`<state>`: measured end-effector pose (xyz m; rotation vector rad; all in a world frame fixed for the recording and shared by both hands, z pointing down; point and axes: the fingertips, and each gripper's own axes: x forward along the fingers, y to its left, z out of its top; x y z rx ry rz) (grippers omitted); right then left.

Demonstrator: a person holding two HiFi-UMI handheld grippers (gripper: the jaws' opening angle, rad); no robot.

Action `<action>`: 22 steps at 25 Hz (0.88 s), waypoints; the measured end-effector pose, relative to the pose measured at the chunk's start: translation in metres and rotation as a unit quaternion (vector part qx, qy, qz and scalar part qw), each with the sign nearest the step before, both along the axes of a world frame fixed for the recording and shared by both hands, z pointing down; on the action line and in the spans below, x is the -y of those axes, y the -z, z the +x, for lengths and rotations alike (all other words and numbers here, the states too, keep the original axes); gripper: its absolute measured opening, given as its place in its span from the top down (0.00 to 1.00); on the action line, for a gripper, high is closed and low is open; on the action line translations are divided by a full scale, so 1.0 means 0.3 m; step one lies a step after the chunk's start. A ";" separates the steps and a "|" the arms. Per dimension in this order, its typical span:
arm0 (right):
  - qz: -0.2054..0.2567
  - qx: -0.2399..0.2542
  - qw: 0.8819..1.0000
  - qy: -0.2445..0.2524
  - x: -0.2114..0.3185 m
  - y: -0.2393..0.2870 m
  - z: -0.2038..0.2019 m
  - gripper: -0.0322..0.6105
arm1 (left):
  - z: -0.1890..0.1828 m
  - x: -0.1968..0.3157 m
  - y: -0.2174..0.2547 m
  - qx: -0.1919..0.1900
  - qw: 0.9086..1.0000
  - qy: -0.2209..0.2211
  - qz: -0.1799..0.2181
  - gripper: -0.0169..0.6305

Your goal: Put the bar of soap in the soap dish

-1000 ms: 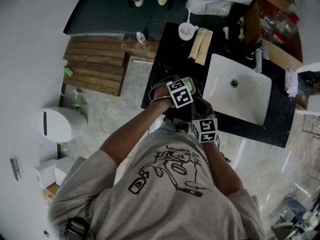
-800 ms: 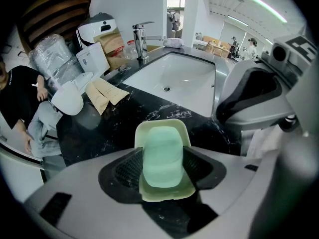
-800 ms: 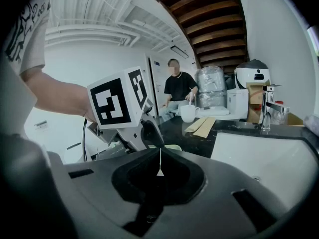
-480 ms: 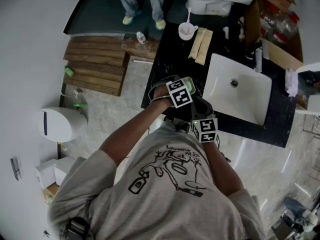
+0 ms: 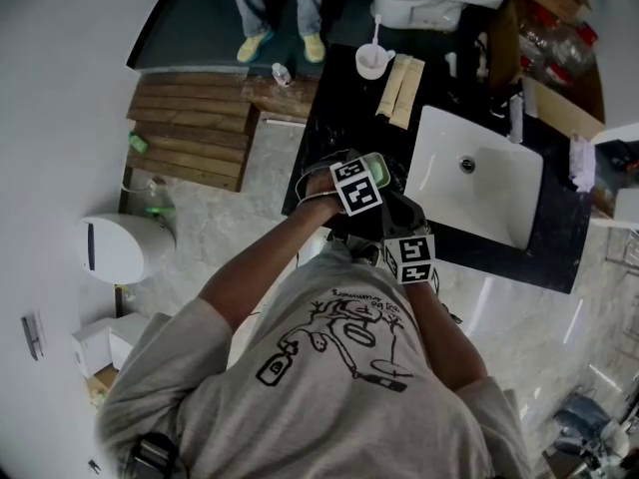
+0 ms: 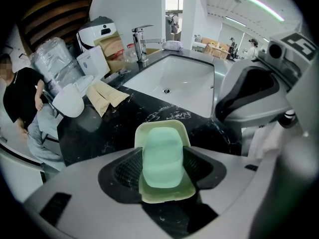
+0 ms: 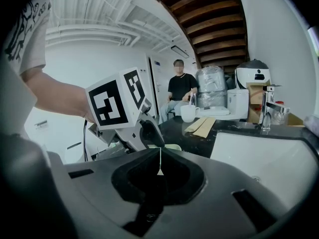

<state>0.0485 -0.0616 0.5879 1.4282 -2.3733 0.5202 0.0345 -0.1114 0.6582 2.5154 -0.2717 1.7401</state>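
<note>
A pale green bar of soap (image 6: 162,156) lies in a lighter green soap dish (image 6: 162,129) on the black marble counter (image 6: 99,133). My left gripper (image 6: 163,166) has a jaw on each side of the bar, pressed against its long sides, so it is shut on the soap. In the head view the dish (image 5: 376,171) peeks out beside the left gripper (image 5: 365,178) near the counter's front left corner. My right gripper (image 7: 159,163) is held just behind, jaws shut on nothing, looking at the left gripper (image 7: 149,133) and the dish rim (image 7: 172,147).
A white sink (image 5: 474,183) with a faucet (image 5: 516,118) lies right of the dish. A white cup (image 5: 372,63) and tan paper packets (image 5: 401,91) sit at the counter's far end. A person's feet (image 5: 275,43) stand beyond, near wooden steps (image 5: 195,128).
Both grippers, the soap and the dish stay put. Only the person standing at the far end has stepped left, further into view.
</note>
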 end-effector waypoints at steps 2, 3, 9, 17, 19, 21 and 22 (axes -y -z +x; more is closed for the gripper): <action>-0.001 0.000 1.000 0.000 0.000 -0.002 0.002 0.91 | 0.001 0.002 -0.001 -0.003 1.000 0.000 0.000 0.58; -0.001 0.000 1.000 0.001 0.000 -0.003 0.003 0.91 | 0.001 0.002 -0.001 -0.004 1.000 0.001 -0.001 0.58; -0.001 -0.001 1.000 -0.001 -0.002 -0.004 0.009 0.91 | 0.001 -0.001 0.002 -0.009 1.000 0.002 -0.002 0.58; 0.001 0.000 1.000 -0.002 0.002 0.000 0.007 0.91 | -0.008 -0.004 0.003 -0.012 1.000 0.001 -0.002 0.58; 0.000 -0.001 1.000 -0.002 0.000 -0.002 0.007 0.91 | -0.011 -0.005 0.005 -0.014 1.000 0.001 -0.002 0.58; -0.002 -0.002 1.000 -0.002 -0.002 -0.005 0.008 0.91 | -0.011 -0.006 0.009 -0.018 1.000 0.003 -0.002 0.58; -0.002 -0.002 1.000 -0.002 -0.002 -0.005 0.009 0.91 | -0.010 -0.007 0.011 -0.020 1.000 0.004 -0.003 0.58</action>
